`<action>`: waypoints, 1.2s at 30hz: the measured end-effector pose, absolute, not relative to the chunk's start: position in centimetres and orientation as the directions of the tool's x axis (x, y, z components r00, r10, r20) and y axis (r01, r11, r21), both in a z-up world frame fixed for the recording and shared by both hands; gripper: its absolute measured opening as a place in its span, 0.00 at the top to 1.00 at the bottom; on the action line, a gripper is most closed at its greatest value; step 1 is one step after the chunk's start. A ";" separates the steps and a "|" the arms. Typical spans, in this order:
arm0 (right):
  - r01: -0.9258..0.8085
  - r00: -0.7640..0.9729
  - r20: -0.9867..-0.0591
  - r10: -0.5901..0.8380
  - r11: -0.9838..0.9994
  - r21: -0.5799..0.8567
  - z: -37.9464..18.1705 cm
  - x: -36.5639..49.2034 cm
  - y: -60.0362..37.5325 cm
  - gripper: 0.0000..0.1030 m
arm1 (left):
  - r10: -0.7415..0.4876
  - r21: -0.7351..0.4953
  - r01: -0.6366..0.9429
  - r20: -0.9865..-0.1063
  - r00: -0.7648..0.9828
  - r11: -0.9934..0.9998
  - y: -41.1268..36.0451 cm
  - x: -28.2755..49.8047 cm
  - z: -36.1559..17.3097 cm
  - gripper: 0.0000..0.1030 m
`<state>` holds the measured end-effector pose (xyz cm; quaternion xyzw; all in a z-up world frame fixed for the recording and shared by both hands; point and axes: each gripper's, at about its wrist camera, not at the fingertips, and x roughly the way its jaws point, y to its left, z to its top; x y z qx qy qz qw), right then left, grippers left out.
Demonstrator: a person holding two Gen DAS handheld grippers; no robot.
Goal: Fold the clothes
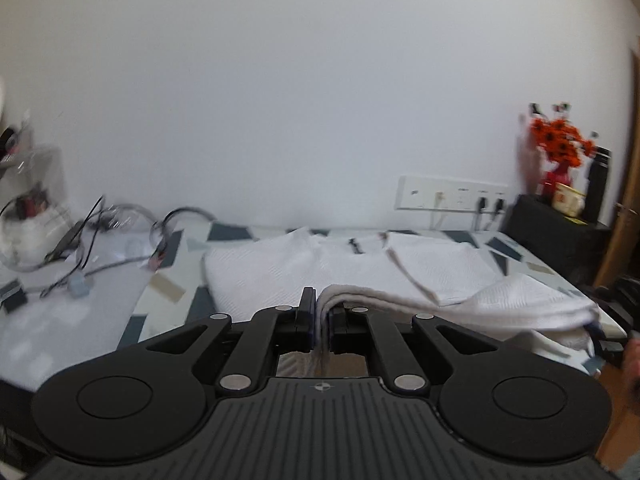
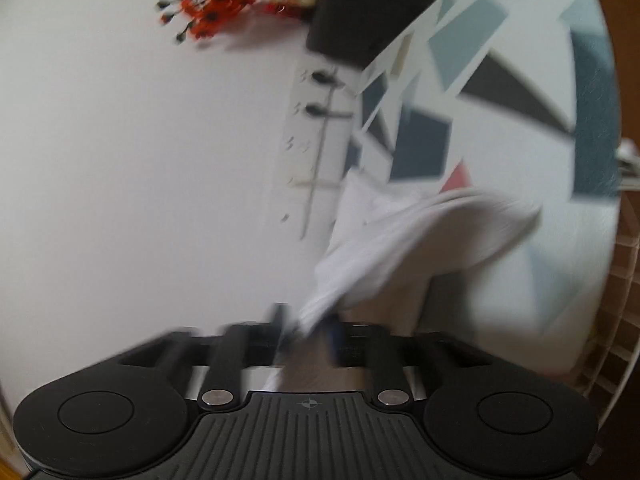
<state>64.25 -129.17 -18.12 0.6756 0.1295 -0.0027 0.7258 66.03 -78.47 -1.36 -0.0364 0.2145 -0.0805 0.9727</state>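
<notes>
White garment (image 1: pixel 352 268) in left gripper (image 1: pixel 322 320) — collar label perhaps unreadable.

One white garment (image 1: pixel 344 268), two tools (image 1: pixel 322 316) (image 2: pixel 308 332), one orange flower bunch (image 1: pixel 560 144), one socket strip (image 1: pixel 452 199)

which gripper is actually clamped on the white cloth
The left gripper: its jaws are pinched tight on the white cloth's folded edge. The right gripper's jaws stand apart, cloth loose between them.
</notes>
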 end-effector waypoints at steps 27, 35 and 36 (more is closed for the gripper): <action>-0.003 0.973 -0.083 0.216 0.370 0.929 -6.5 65.2 -130.3 0.95 | -0.187 -0.164 0.140 -0.319 0.929 0.976 -74.4 66.6 3.1 0.94; -0.300 0.954 0.248 0.170 0.542 0.785 7.7 61.2 -131.1 0.95 | -0.380 -0.082 0.372 -0.123 0.917 0.925 -75.4 61.2 11.2 0.95; -0.287 0.958 0.233 0.166 0.541 0.791 7.6 60.6 -131.1 0.95 | -0.394 -0.087 0.385 -0.138 0.909 0.919 -75.4 60.5 11.2 0.95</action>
